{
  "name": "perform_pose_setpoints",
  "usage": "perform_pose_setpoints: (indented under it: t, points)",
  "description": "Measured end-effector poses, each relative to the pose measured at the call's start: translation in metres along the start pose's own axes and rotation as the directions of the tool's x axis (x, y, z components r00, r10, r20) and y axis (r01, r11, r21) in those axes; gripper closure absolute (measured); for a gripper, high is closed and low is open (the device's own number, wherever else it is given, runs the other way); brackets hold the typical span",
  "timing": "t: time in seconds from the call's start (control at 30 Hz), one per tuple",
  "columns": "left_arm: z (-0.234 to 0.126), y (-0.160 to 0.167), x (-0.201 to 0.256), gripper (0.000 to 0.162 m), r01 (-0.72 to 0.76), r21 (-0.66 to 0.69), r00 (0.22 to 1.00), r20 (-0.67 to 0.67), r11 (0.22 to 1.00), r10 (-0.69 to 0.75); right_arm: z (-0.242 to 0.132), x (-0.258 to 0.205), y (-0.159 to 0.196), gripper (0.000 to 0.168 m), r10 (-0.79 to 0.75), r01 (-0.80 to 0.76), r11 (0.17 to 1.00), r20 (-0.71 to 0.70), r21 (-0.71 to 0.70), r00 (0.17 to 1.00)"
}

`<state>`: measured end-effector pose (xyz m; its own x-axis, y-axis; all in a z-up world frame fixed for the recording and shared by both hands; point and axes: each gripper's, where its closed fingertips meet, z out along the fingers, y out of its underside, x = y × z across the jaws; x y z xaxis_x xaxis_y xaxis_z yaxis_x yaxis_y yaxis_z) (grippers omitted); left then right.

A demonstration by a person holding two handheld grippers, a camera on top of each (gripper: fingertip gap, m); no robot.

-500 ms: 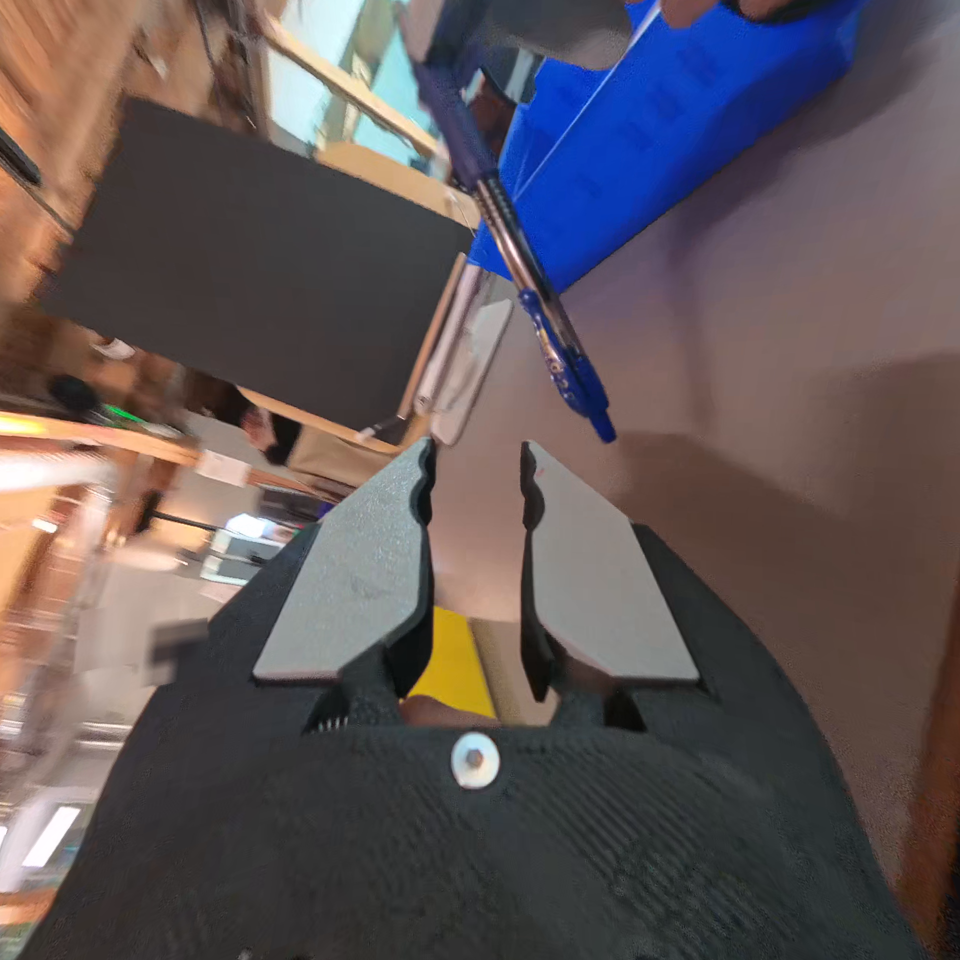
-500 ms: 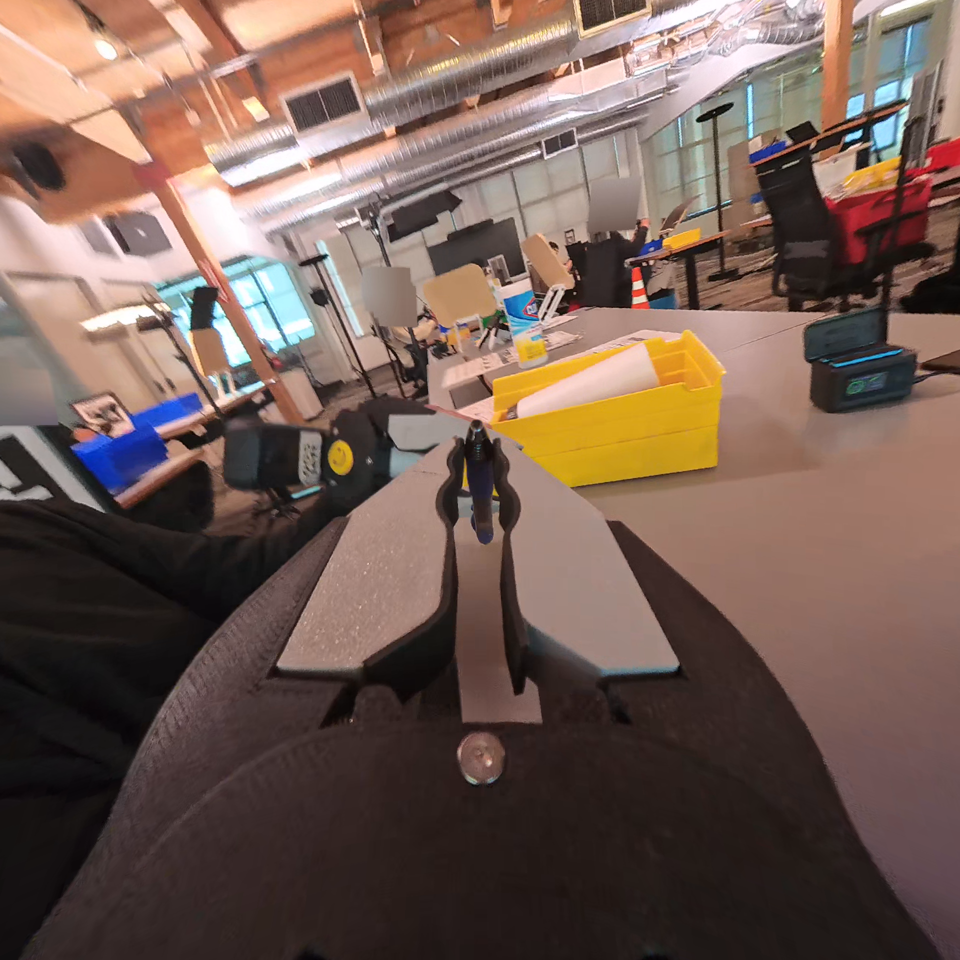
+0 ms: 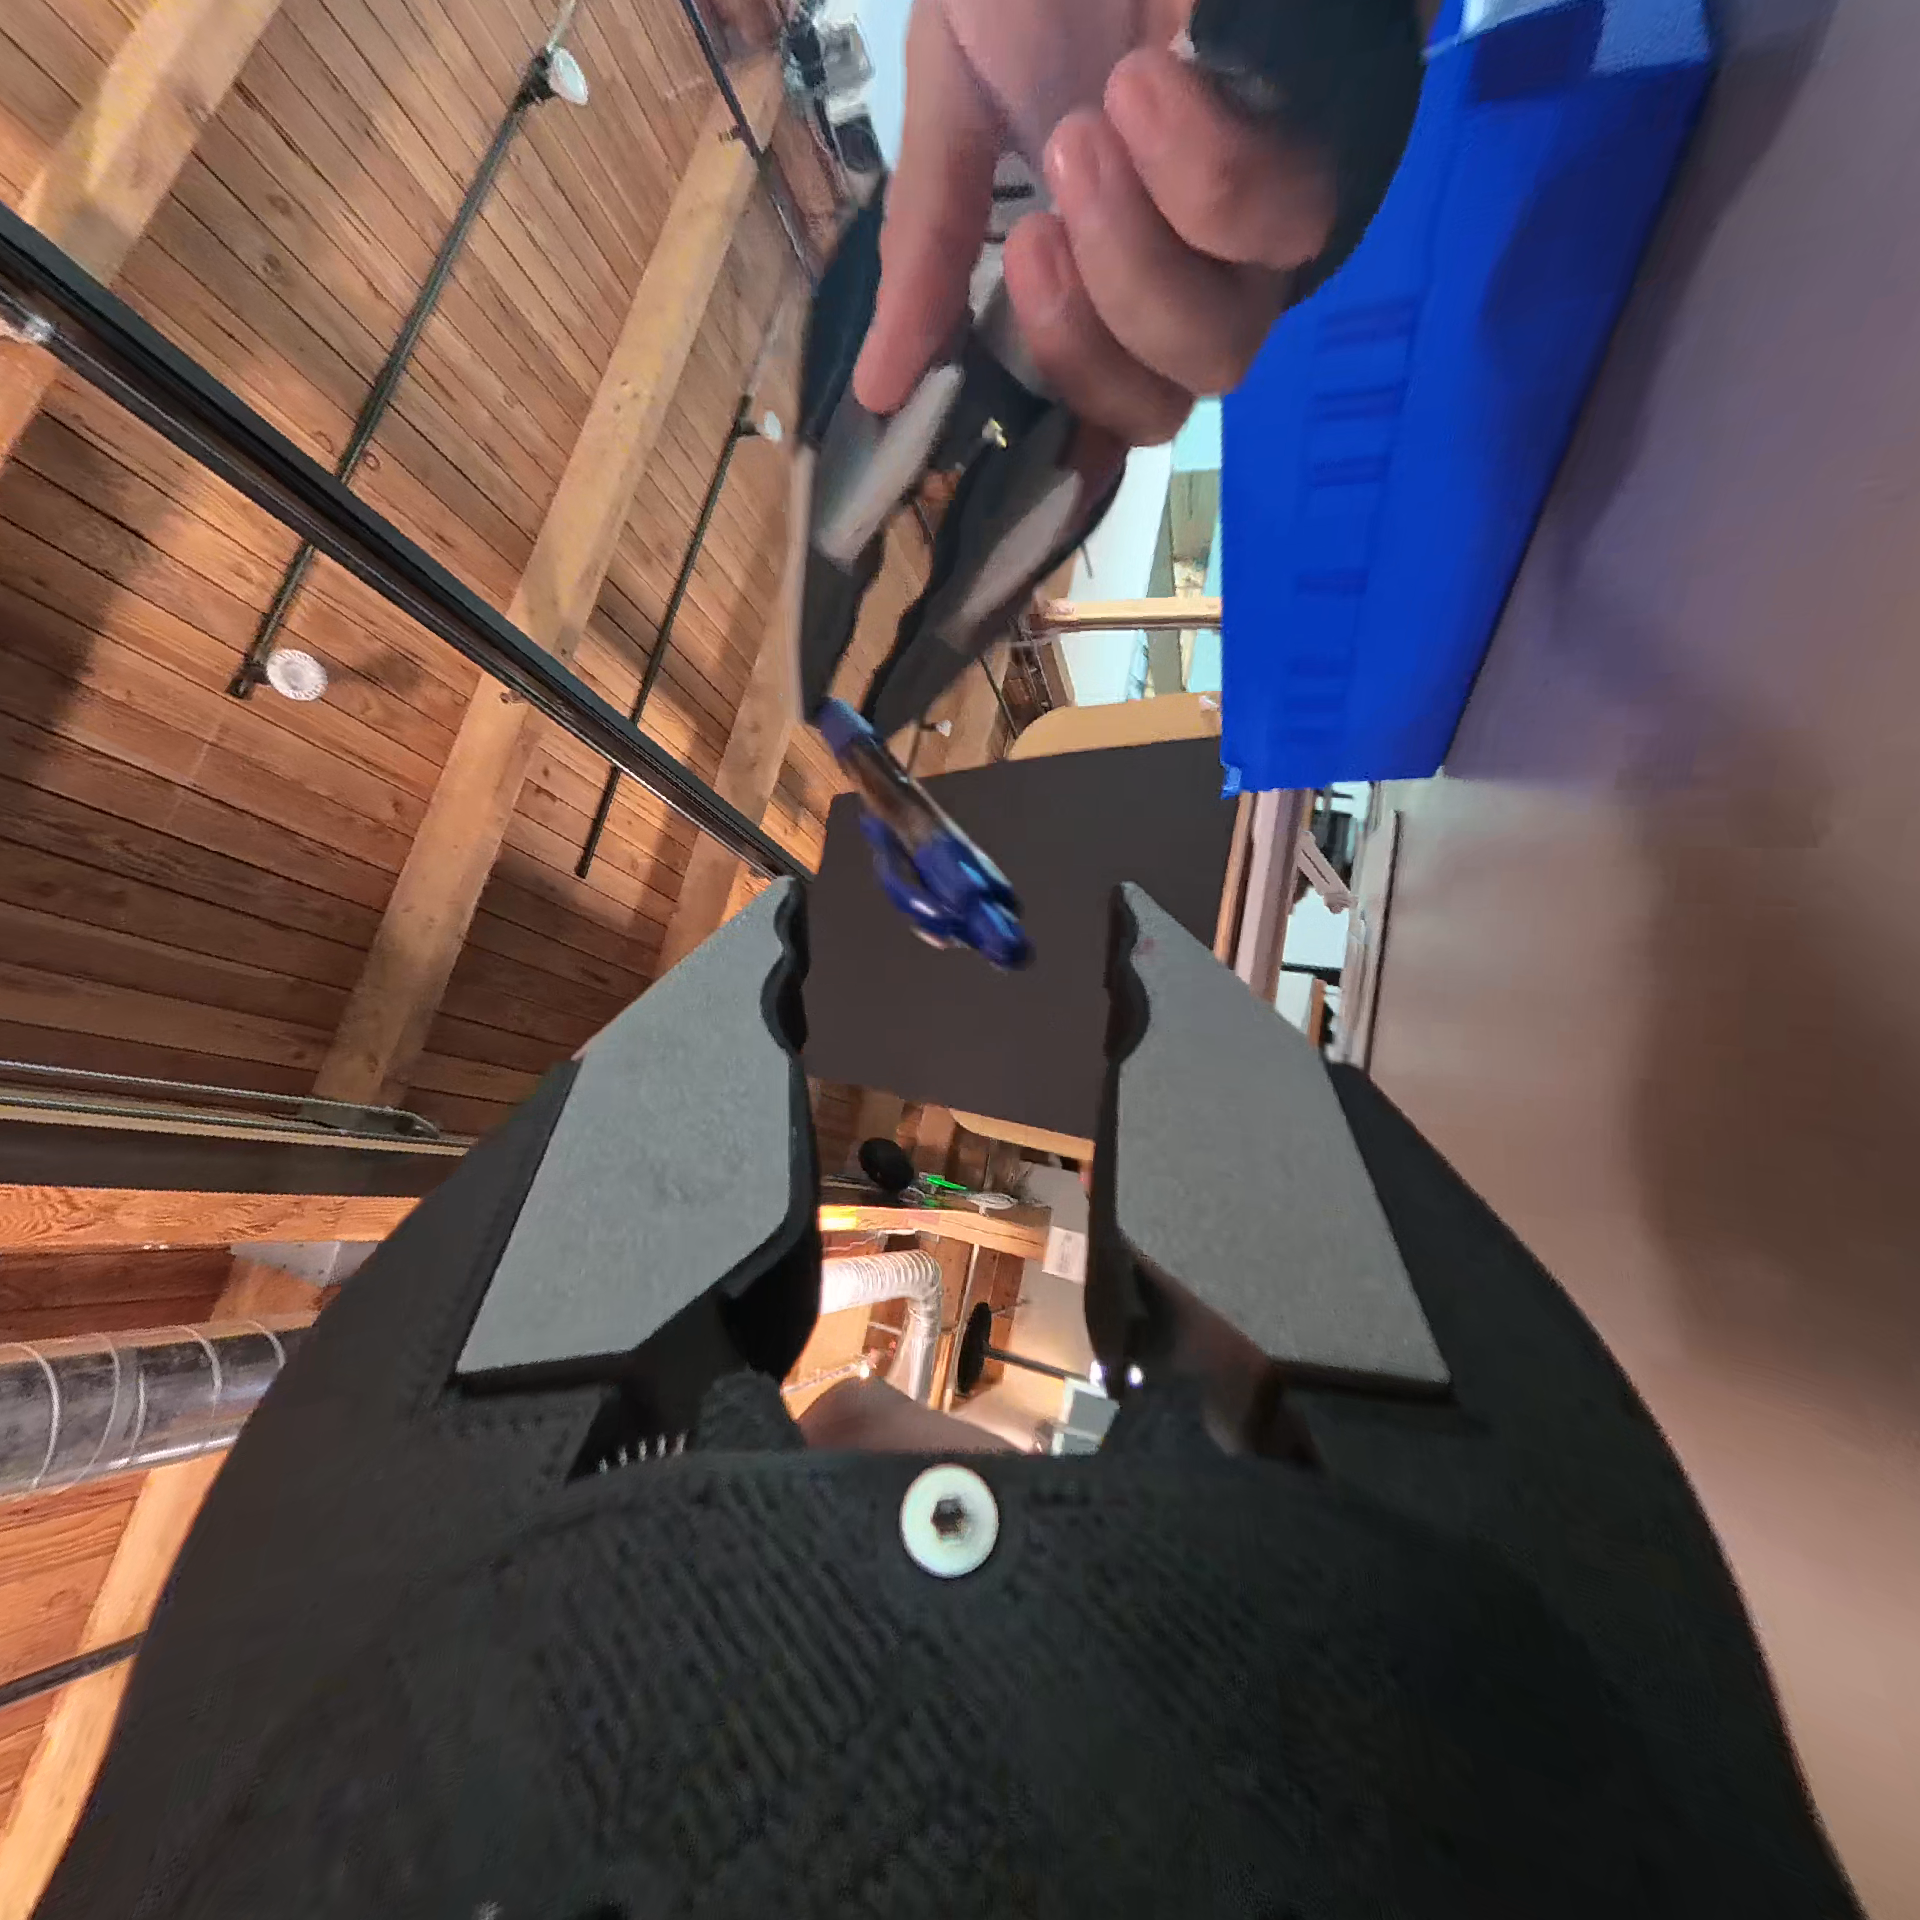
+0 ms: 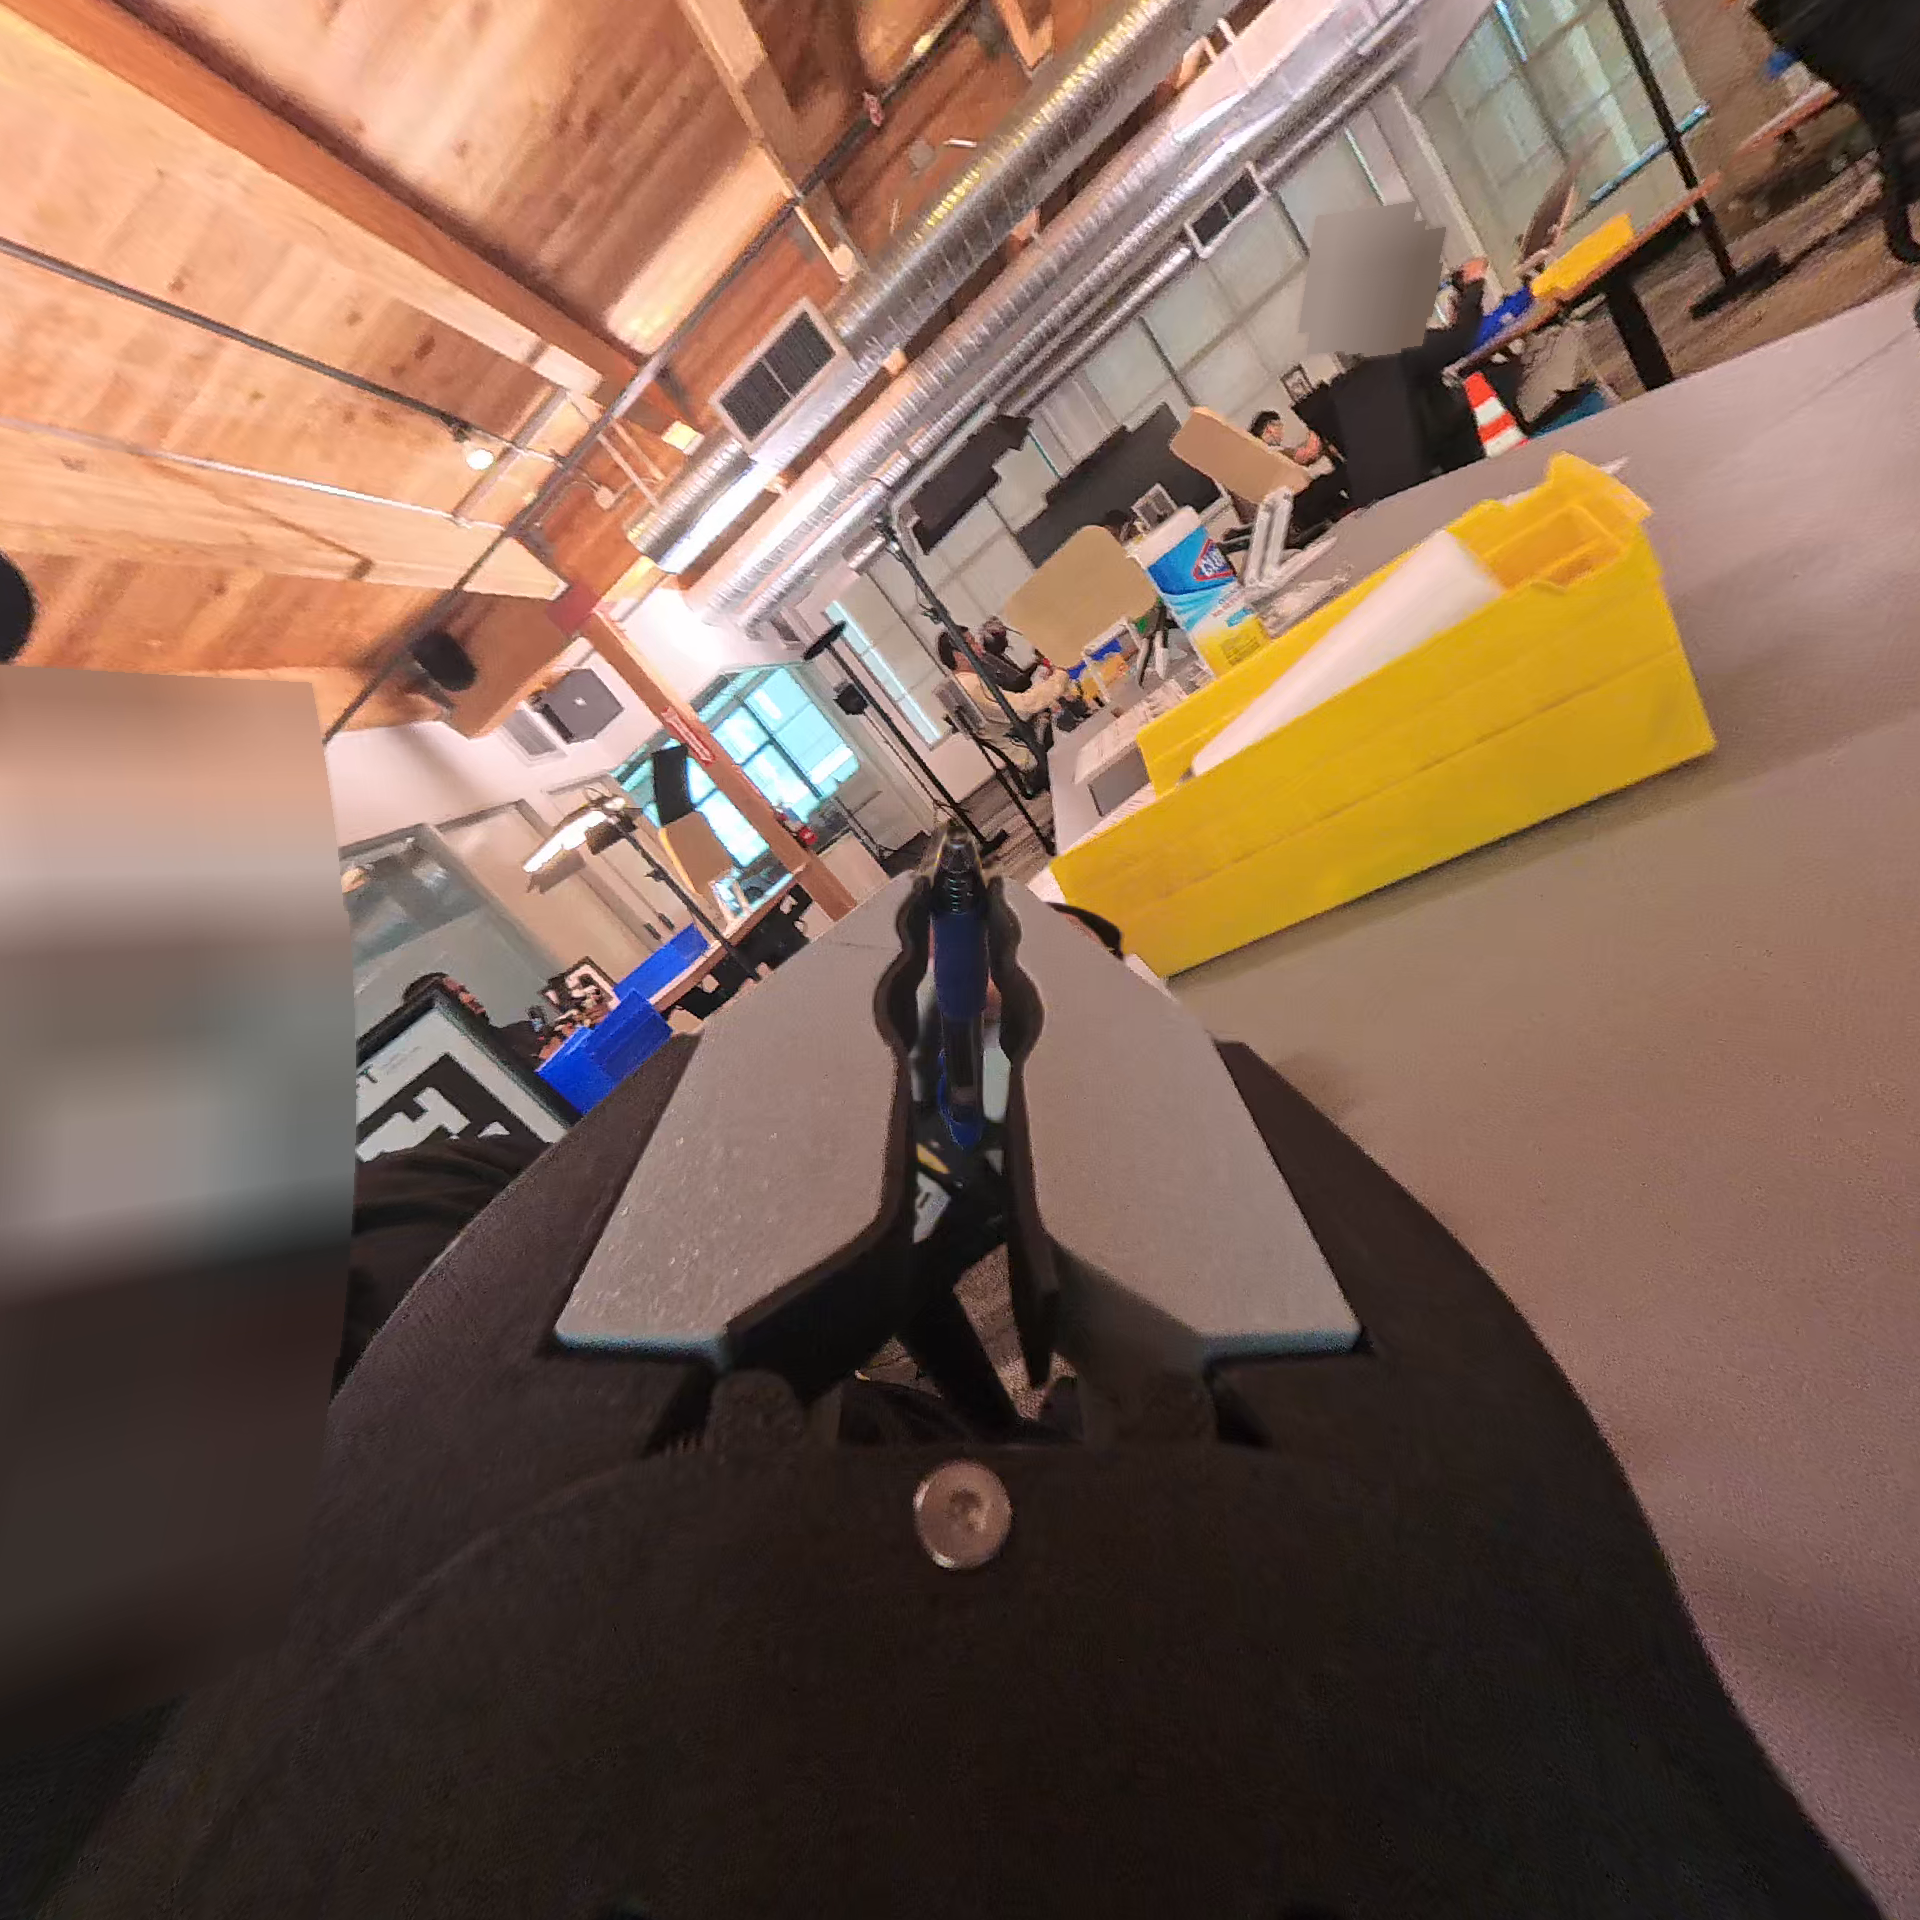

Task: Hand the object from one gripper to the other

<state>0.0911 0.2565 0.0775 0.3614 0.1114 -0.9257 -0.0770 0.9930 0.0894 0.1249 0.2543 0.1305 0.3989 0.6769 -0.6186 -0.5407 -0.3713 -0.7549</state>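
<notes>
A blue pen [image 4: 954,987] stands upright between my right gripper's [image 4: 958,914] fingertips, which are shut on it. In the left wrist view the same pen [image 3: 920,847] hangs from the right gripper's fingers [image 3: 883,499], held by a hand [image 3: 1091,208]. The pen's lower end sits just beyond the tips of my left gripper [image 3: 956,935]. My left gripper is wide open and empty, tilted upward toward the ceiling. The pen does not touch its fingers.
A blue bin [image 3: 1434,416] stands on the grey table [image 3: 1662,935] at the right of the left wrist view. A yellow bin [image 4: 1403,748] with a white roll sits on the table [image 4: 1558,1143] right of my right gripper. A black panel [image 3: 997,997] lies beyond the pen.
My left gripper has opened wider and tilted up toward the ceiling. The pen now sits nearer its fingertips, centred between them. My right gripper has tilted and still holds the pen.
</notes>
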Motion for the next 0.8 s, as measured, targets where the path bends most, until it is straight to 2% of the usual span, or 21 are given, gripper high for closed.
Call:
perform_pose_setpoints:
  t: [0.07, 0.17, 0.27, 0.33, 0.43, 0.5, 0.57, 0.67, 0.73, 0.8]
  points:
    - [-0.001, -0.009, -0.008, 0.110, -0.001, 0.029, 0.998, 0.058, 1.000, -0.001, 0.002, 0.011, 0.005, 0.160, -0.002, 0.002, 1.000, -0.045, -0.017, 0.999]
    - [-0.003, -0.024, -0.007, 0.147, -0.016, 0.077, 0.998, 0.065, 0.997, 0.011, 0.006, 0.014, 0.010, 0.160, 0.035, -0.036, 0.999, -0.024, -0.017, 0.999]
    - [-0.001, -0.024, -0.001, 0.150, -0.006, 0.066, 1.000, 0.025, 0.998, 0.005, 0.006, 0.021, 0.013, 0.160, 0.048, -0.049, 0.999, -0.045, -0.019, 0.998]
    - [0.000, -0.022, -0.001, 0.151, 0.081, 0.053, 0.997, -0.020, 0.995, -0.080, 0.003, 0.029, 0.013, 0.160, 0.052, -0.054, 0.998, -0.077, -0.026, 0.996]
    - [0.005, -0.016, -0.009, 0.151, 0.355, 0.003, 0.931, -0.093, 0.935, -0.353, -0.001, 0.034, 0.013, 0.152, 0.053, -0.058, 0.997, -0.101, -0.041, 0.994]
    - [0.007, -0.013, -0.021, 0.151, 0.543, -0.013, 0.833, -0.117, 0.840, -0.541, -0.004, 0.036, 0.012, 0.136, -0.005, -0.005, 0.998, -0.138, -0.070, 0.990]
    - [0.010, -0.009, -0.026, 0.150, 0.707, -0.068, 0.686, -0.173, 0.704, -0.707, -0.007, 0.039, 0.014, 0.120, -0.109, 0.082, 0.987, -0.202, -0.139, 0.973]
    - [0.013, -0.006, -0.027, 0.150, 0.888, -0.185, 0.370, -0.254, 0.420, -0.894, -0.008, 0.037, 0.024, 0.112, -0.333, 0.253, 0.919, -0.251, -0.302, 0.909]
    - [0.014, -0.002, -0.026, 0.151, 0.935, -0.277, 0.145, -0.267, 0.220, -0.953, -0.008, 0.036, 0.033, 0.111, -0.508, 0.377, 0.824, -0.255, -0.423, 0.823]
    - [0.013, 0.000, -0.021, 0.150, 0.931, -0.360, -0.043, -0.275, 0.062, -0.961, -0.005, 0.033, 0.042, 0.114, -0.646, 0.467, 0.713, -0.230, -0.524, 0.728]
